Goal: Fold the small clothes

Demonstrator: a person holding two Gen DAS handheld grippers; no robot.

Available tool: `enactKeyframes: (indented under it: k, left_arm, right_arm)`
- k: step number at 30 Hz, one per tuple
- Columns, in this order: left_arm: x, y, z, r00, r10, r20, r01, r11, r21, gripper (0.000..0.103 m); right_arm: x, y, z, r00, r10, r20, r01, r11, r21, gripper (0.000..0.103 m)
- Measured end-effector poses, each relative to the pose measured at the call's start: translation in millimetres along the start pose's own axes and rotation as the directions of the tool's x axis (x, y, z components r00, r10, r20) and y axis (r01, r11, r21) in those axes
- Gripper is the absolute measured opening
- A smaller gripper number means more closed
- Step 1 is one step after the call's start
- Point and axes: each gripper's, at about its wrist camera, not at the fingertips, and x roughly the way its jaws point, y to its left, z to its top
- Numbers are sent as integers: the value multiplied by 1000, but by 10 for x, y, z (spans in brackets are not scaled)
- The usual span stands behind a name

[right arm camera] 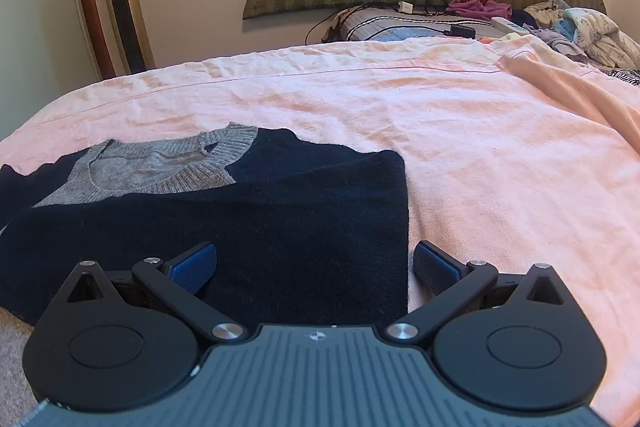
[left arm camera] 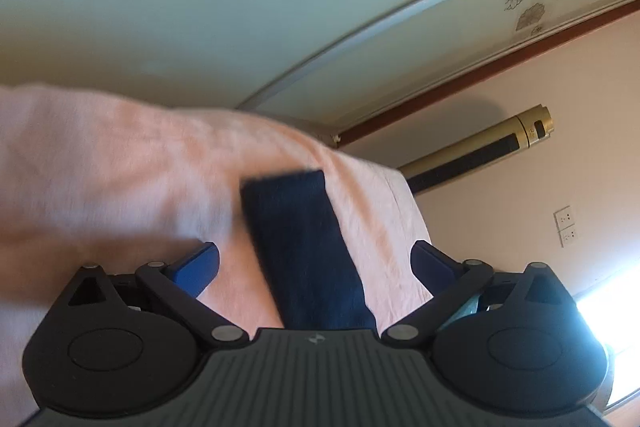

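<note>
While both claws gape wide, left gripper [left arm camera: 316,261] straddles a navy strip [left arm camera: 304,247], right gripper [right arm camera: 316,263] straddles the sweater [right arm camera: 248,219] edge on pink sheet [right arm camera: 460,131].

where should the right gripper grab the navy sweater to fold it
Take the navy sweater along its straight right side edge, near the hem corner in front of the right gripper. Come in low from the right, over the pink sheet, one finger slid under the edge. The sweater lies flat and that edge is free, already sitting between the open jaws.
</note>
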Motion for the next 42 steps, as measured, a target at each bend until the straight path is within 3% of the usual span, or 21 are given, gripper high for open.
enactKeyframes:
  k: [1, 3, 4, 5, 7, 9, 11, 14, 17, 20, 22, 24, 27, 30, 31, 34, 35, 36, 39, 41, 42]
  left_arm:
    - [64, -39, -18, 1000, 7, -6, -7, 1000, 19, 100]
    - [195, -135, -70, 999, 16, -29, -13, 997, 80, 73]
    - [312, -182, -93, 997, 42, -66, -34, 992, 120, 44]
    - [390, -224, -139, 995, 71, -73, -59, 986, 158, 28]
    - [478, -357, -213, 993, 114, -39, -100, 963, 249, 28]
    - [520, -401, -211, 988, 149, -44, -130, 947, 292, 11]
    - [521, -510, -264, 983, 180, -21, -164, 933, 319, 6]
    - [254, -826, -532, 993, 111, 39, -117, 900, 420, 6]
    - [-42, -1379, -1232, 999, -54, 7, 38, 788, 615, 6]
    - [-298, -1797, -2178, 966, -178, -187, 258, 609, 750, 7]
    - [-342, -1917, -2839, 914, -143, -379, 398, 482, 780, 7]
    - [-362, -1903, -3342, 860, -69, -506, 490, 393, 778, 10]
    - [-452, -1747, -3682, 842, -9, -539, 514, 319, 797, 12]
    - [-494, -1497, -3607, 839, -32, -543, 515, 369, 774, 33]
    - [-540, -1382, -3550, 835, -54, -548, 520, 403, 753, 52]
    - [-673, -1214, -3339, 825, -150, -545, 534, 522, 665, 75]
    - [-675, -1218, -3322, 845, -148, -514, 506, 535, 677, 94]
    - [-654, -1231, -3319, 876, -109, -470, 445, 560, 699, 99]
    - [-619, -1211, -3242, 879, -122, -461, 435, 601, 671, 99]
    - [-619, -1195, -3225, 877, -129, -464, 440, 605, 664, 99]
    - [-621, -1189, -3224, 876, -129, -465, 441, 605, 663, 99]
  right_arm:
    - [-1, 4, -1, 1000, 0, 0, 0, 1000, -1, 103]
    - [-3, 2, -1, 1000, -2, 0, 2, 1000, -2, 103]
    - [-4, 2, 1, 1000, -2, -1, 2, 1000, -2, 103]
    - [-5, 4, 1, 1000, -3, 0, 3, 1000, -2, 103]
    - [-7, 1, 2, 1000, -2, 0, 2, 1000, -1, 103]
    - [-11, -3, 4, 1000, 0, 1, 0, 1000, 1, 103]
    - [-8, -1, 5, 1000, 1, 3, -1, 1000, 6, 103]
    - [-13, -9, 5, 1000, 4, 7, -5, 1000, 15, 103]
    - [-14, -11, 7, 1000, 5, 9, -5, 1000, 19, 103]
    - [-23, -34, 4, 1000, 12, 12, -13, 1000, 29, 103]
    - [-28, -43, 2, 1000, 16, 15, -17, 999, 34, 103]
    - [-34, -49, 1, 1000, 19, 17, -19, 999, 40, 103]
    - [-37, -54, -2, 1000, 21, 18, -21, 999, 43, 103]
    - [-40, -60, -2, 999, 25, 20, -26, 999, 48, 103]
    - [-42, -67, -2, 999, 29, 22, -30, 998, 52, 103]
    - [-44, -67, 4, 999, 28, 21, -29, 998, 52, 103]
    - [-42, -62, 7, 1000, 24, 16, -25, 999, 45, 103]
    - [-35, -43, 22, 1000, 18, 6, -18, 999, 32, 103]
    - [-79, 52, 205, 996, -37, -75, 41, 998, 57, 103]
    - [-264, 65, 320, 992, 127, -21, -119, 970, 211, 103]
    - [-300, 81, 358, 969, 247, -2, -237, 930, 280, 103]
